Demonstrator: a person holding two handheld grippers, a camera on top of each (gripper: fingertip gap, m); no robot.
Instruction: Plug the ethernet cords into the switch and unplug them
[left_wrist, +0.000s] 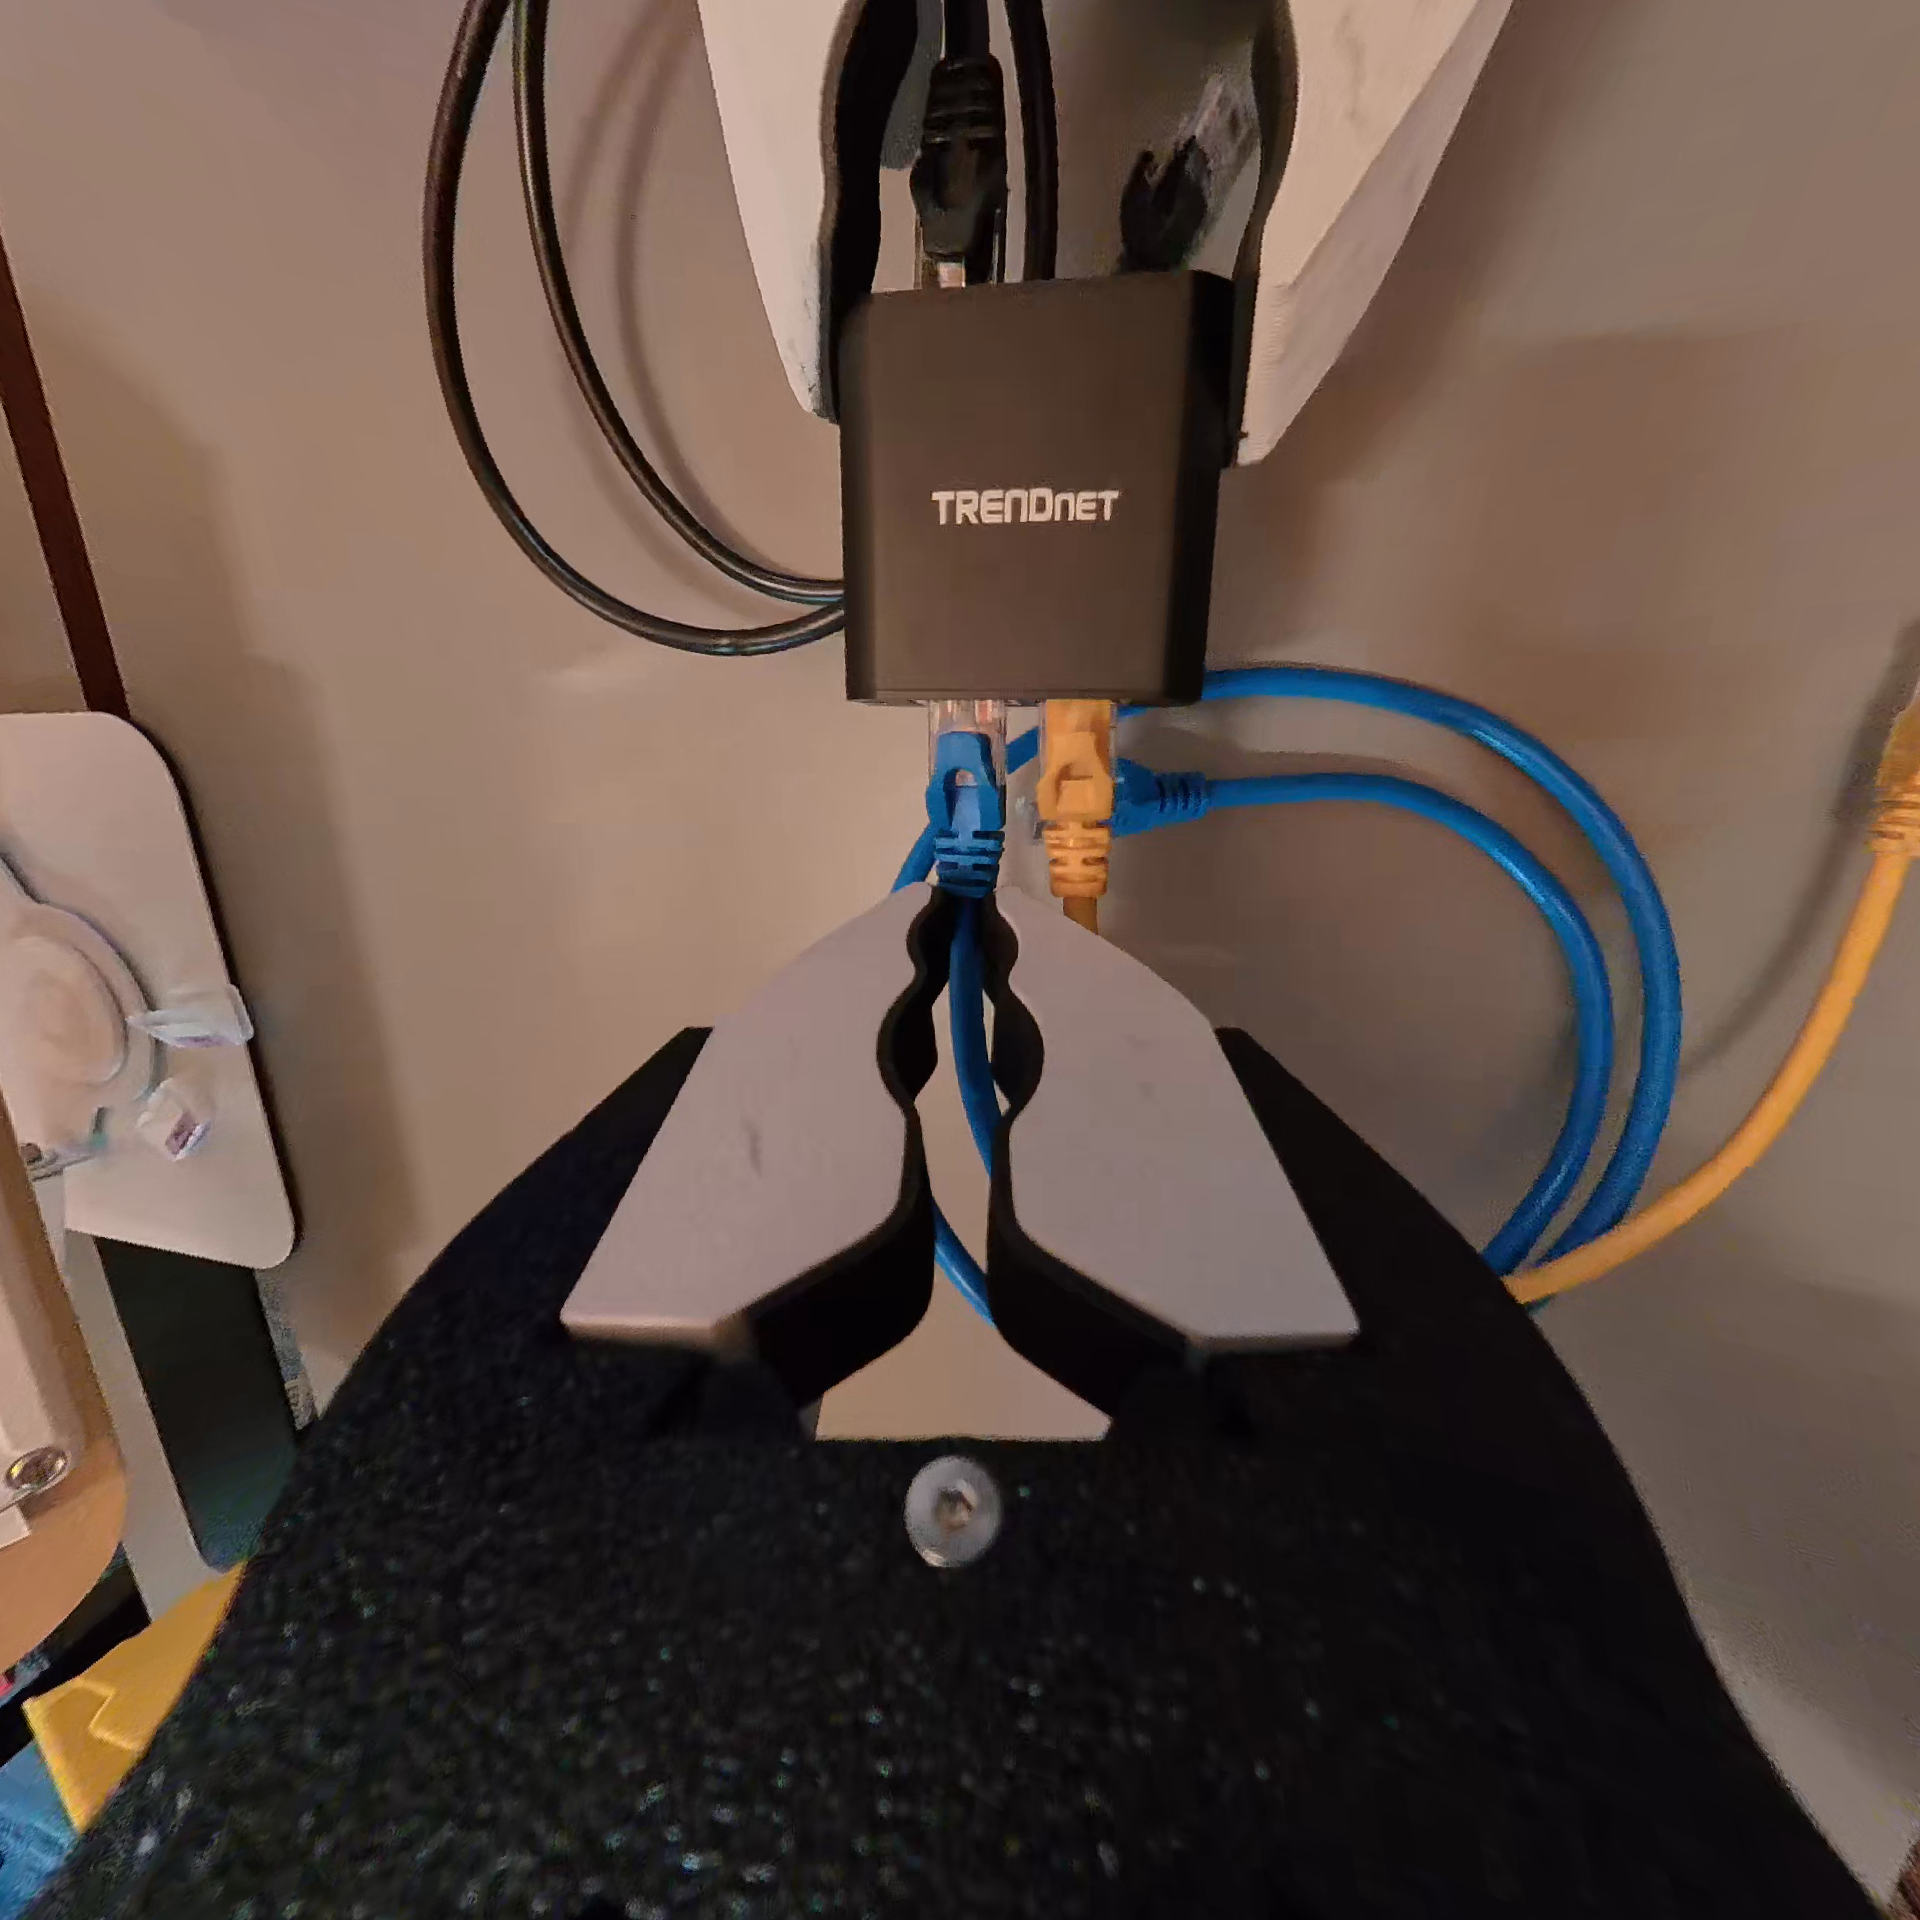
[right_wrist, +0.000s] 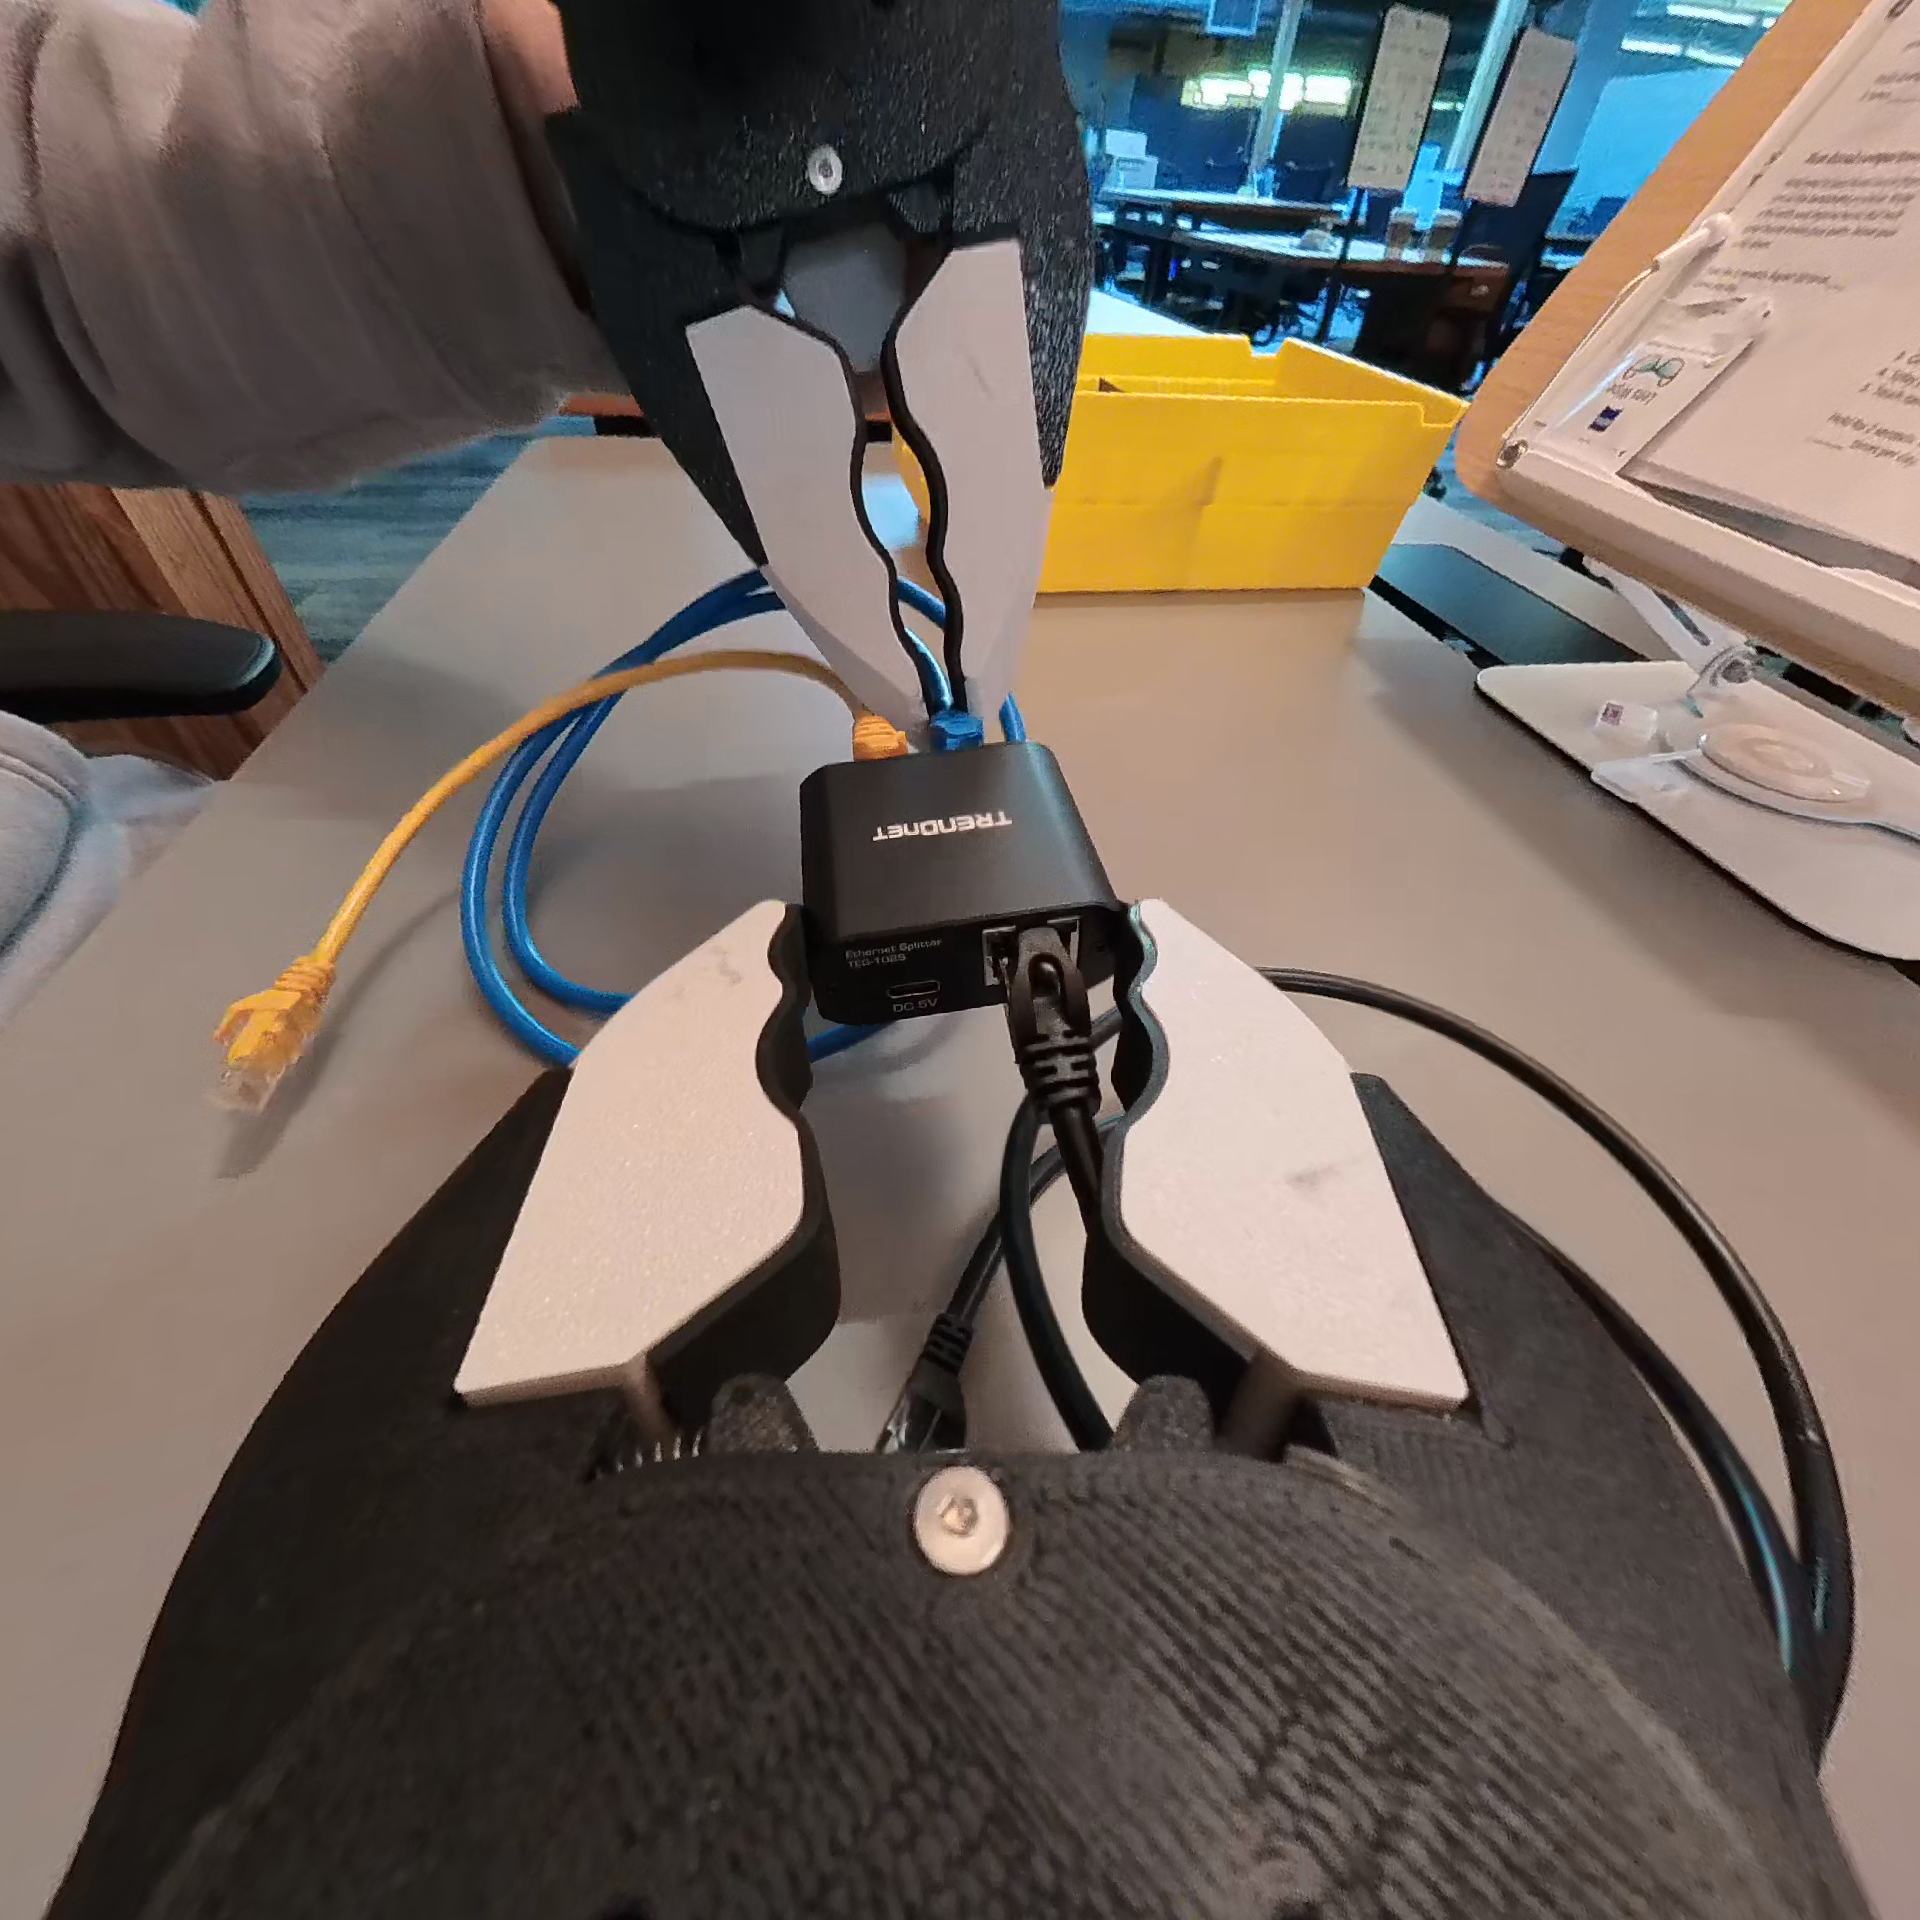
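Observation:
A black switch (left_wrist: 1023, 416) (right_wrist: 951, 862) lies on the grey table (right_wrist: 1351, 831). My right gripper (right_wrist: 961, 920) is shut on its two sides at the near end; its white fingers (left_wrist: 764, 239) show in the left wrist view. A black cord (right_wrist: 1051, 1023) is plugged into that end. At the far end a blue plug (left_wrist: 964, 800) (right_wrist: 956, 727) and a yellow plug (left_wrist: 1078, 810) (right_wrist: 878, 740) sit in the ports. My left gripper (left_wrist: 961, 909) (right_wrist: 948, 707) is shut on the blue cord just behind its plug.
The yellow cord's free plug (right_wrist: 265, 1029) and a loose blue plug (left_wrist: 1158, 800) lie on the table. The black cord loops beside my right gripper (right_wrist: 1662, 1195). A yellow bin (right_wrist: 1226, 468) stands behind, with a document stand (right_wrist: 1714, 416) at right. A sleeve (right_wrist: 260, 239) reaches in. The grippers' ends are close to 7 cm from one another.

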